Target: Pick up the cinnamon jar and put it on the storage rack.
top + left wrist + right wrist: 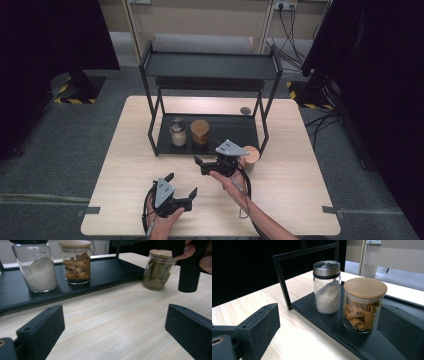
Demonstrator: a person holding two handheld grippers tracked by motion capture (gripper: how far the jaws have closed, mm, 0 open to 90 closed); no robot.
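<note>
Right gripper (210, 162), jaws wide and empty, lines up on the cinnamon jar (363, 305) beside the white-powder jar (327, 286) on the rack's bottom tray (329, 326), probably its target, so straddle the glass squarely below the lid.

Black two-tier rack (210, 65), wooden table (130, 165), grey floor (65, 135), wall socket (285, 5)
</note>
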